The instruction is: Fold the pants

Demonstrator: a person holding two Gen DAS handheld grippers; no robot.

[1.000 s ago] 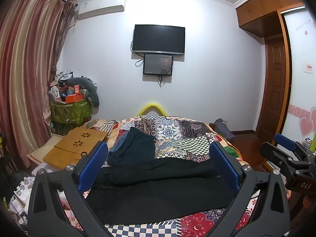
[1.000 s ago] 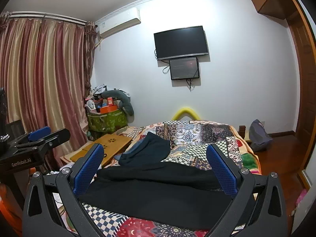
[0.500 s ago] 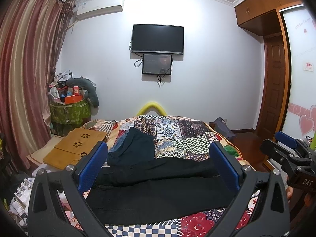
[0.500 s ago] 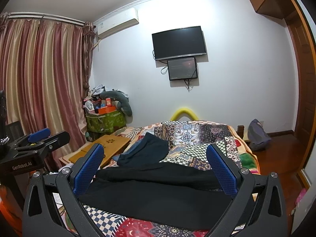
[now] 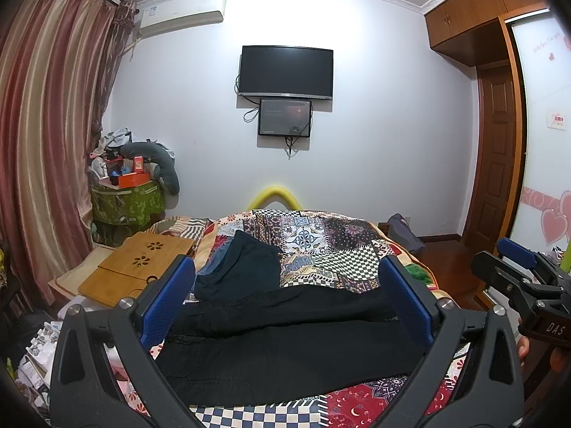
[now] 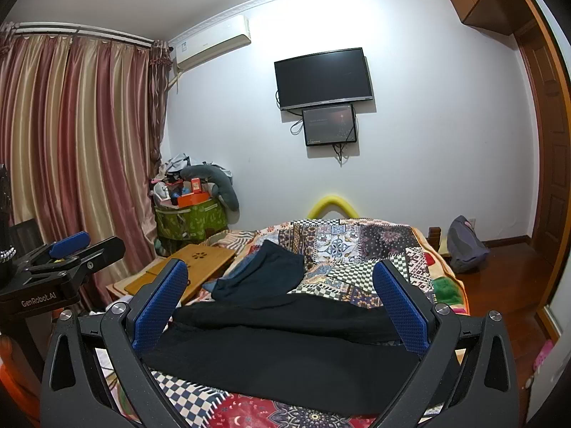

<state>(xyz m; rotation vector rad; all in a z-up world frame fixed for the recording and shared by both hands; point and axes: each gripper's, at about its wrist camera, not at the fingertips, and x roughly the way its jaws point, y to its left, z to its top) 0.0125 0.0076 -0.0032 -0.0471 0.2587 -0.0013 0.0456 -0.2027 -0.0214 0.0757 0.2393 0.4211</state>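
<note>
Left wrist view: black pants (image 5: 285, 342) lengthwise left-right; both claws spread wide, empty.

Both wrist views sit low near the bed (image 5: 314, 235), side by side, facing the television (image 6: 323, 78) wall; coverage largely overlaps.

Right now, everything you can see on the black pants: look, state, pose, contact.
The black pants are plain, matte, woven-looking cloth, lying flat and unfolded across the near end of the patchwork quilt. Legs run sideways: one flat in front, the other angled behind it and overlapping it. The waist end looks to be on the left, with a faint seam. A dark teal garment meets their far edge. Neither gripper touches them.
</note>
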